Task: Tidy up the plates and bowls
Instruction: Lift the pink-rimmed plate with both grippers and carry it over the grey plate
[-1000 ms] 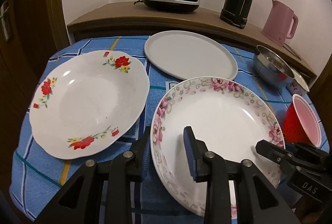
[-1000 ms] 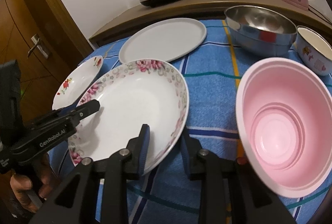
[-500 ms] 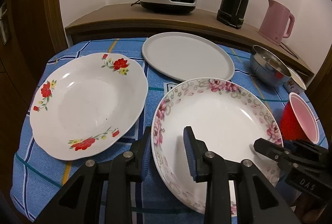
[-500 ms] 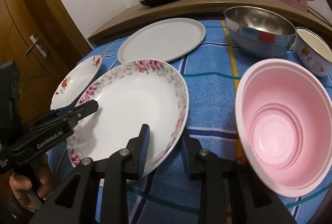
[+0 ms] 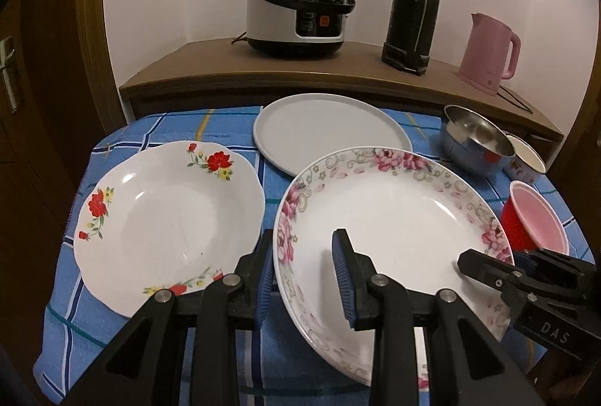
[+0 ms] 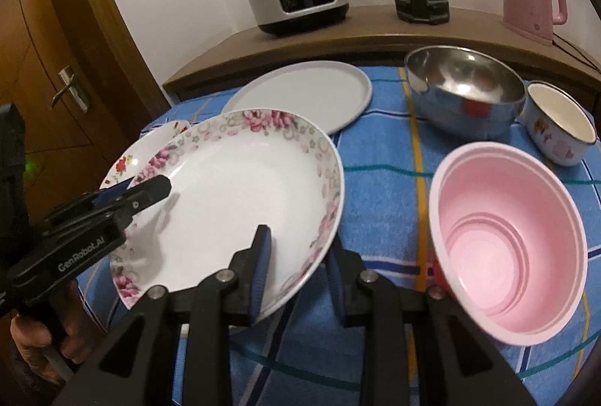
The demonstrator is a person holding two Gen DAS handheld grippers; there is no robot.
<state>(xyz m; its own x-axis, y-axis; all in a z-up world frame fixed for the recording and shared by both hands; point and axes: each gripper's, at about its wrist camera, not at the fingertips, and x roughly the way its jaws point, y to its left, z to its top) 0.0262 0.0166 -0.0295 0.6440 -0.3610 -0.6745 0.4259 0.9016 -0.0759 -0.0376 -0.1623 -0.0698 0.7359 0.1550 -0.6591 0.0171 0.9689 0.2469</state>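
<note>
A white plate with a pink flower rim [image 5: 390,203] [image 6: 240,188] is held above the blue checked tablecloth [image 5: 169,128]. My left gripper [image 5: 304,278] is shut on its left rim. My right gripper [image 6: 300,270] is shut on its right rim; it also shows in the left wrist view [image 5: 488,267]. A white plate with red flowers [image 5: 165,218] lies on the cloth at the left, partly under the held plate in the right wrist view [image 6: 124,162]. A flat grey plate [image 5: 326,128] [image 6: 304,94] lies behind.
A pink bowl [image 6: 507,252] sits at the right, with a steel bowl [image 6: 465,90] and a small enamel cup [image 6: 559,128] behind it. A wooden shelf [image 5: 338,68] carries a rice cooker [image 5: 296,15], a black flask [image 5: 413,8] and a pink kettle [image 5: 488,53].
Both grippers have lifted the pink-rimmed plate off the cloth; it now sits higher and overlaps the edge of the red-flower plate and the grey plate.
</note>
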